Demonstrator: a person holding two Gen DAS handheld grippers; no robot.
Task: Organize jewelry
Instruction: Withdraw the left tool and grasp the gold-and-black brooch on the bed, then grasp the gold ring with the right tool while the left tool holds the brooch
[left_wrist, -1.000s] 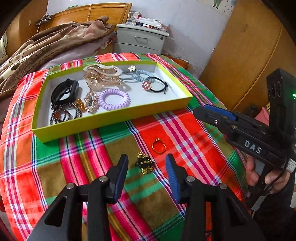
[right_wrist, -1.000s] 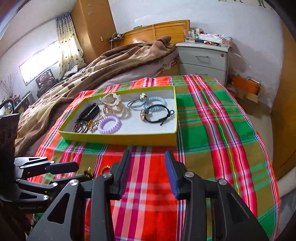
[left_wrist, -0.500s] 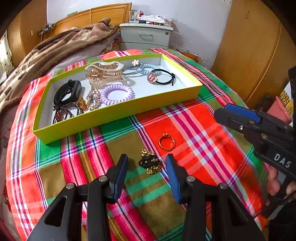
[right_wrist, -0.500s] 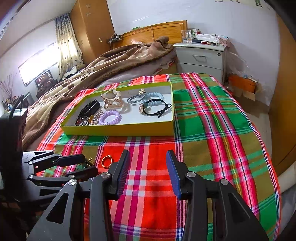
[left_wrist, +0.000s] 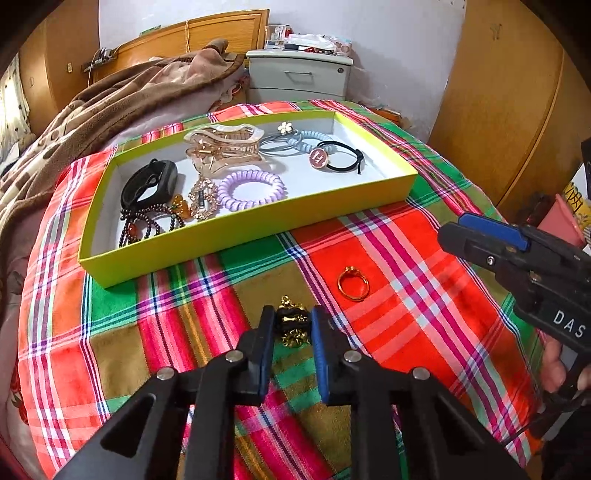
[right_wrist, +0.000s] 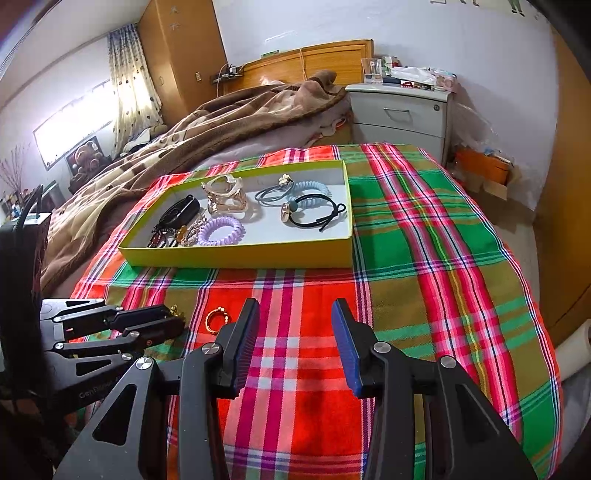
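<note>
A yellow-green tray (left_wrist: 236, 236) on the plaid cloth holds hair ties, a clip, beads and a black band. It also shows in the right wrist view (right_wrist: 240, 254). A black and gold brooch (left_wrist: 293, 325) lies on the cloth in front of the tray. My left gripper (left_wrist: 291, 325) is shut on the brooch, its pads on both sides of it. In the right wrist view the left gripper (right_wrist: 173, 321) hides most of the brooch. A gold ring (left_wrist: 352, 283) lies just right of it, also seen in the right wrist view (right_wrist: 216, 319). My right gripper (right_wrist: 293, 332) is open and empty above the cloth.
The plaid table (right_wrist: 424, 258) drops off at its right and near edges. A bed with a brown blanket (right_wrist: 221, 122) lies behind. A grey nightstand (right_wrist: 399, 110) stands at the back right. A wooden wardrobe (left_wrist: 509, 92) is to the right.
My left gripper has moved forward and down onto the brooch and closed its fingers on it. The right gripper has drawn back a little and stays open.
</note>
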